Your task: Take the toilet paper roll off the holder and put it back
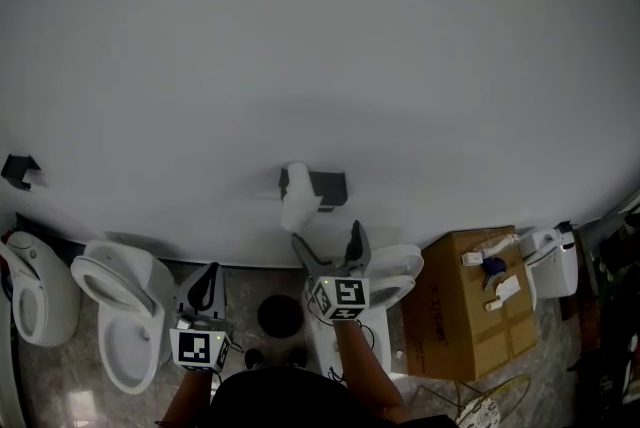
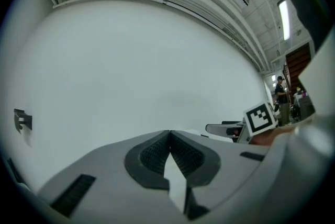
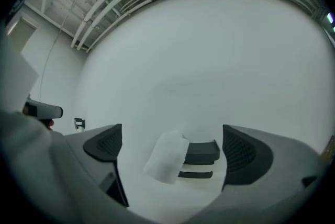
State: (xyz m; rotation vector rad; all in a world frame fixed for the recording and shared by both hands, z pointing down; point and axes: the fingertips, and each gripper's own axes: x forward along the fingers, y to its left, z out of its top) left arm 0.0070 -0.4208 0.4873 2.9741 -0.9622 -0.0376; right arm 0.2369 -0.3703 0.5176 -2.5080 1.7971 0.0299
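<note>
The holder (image 1: 328, 185) is sitting on the wall (image 1: 320, 46), with the toilet paper roll (image 1: 297, 200) hanging at its left end. The right gripper (image 1: 327, 238) is hovering just below them, apart from both. The left gripper (image 1: 209, 274) is hanging lower and further left, beside a toilet (image 1: 125, 316), while a cardboard box (image 1: 470, 311) is standing on the floor at the right.

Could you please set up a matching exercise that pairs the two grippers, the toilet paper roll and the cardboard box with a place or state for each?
Things:
1. left gripper
2. right gripper
3. toilet paper roll
4. cardboard box

Places or states:
A. brown, at the right in the head view
B. jaws wide apart
C. jaws shut, nothing between them
D. white, beside the dark holder

Pairs: 1-C, 2-B, 3-D, 4-A
</note>
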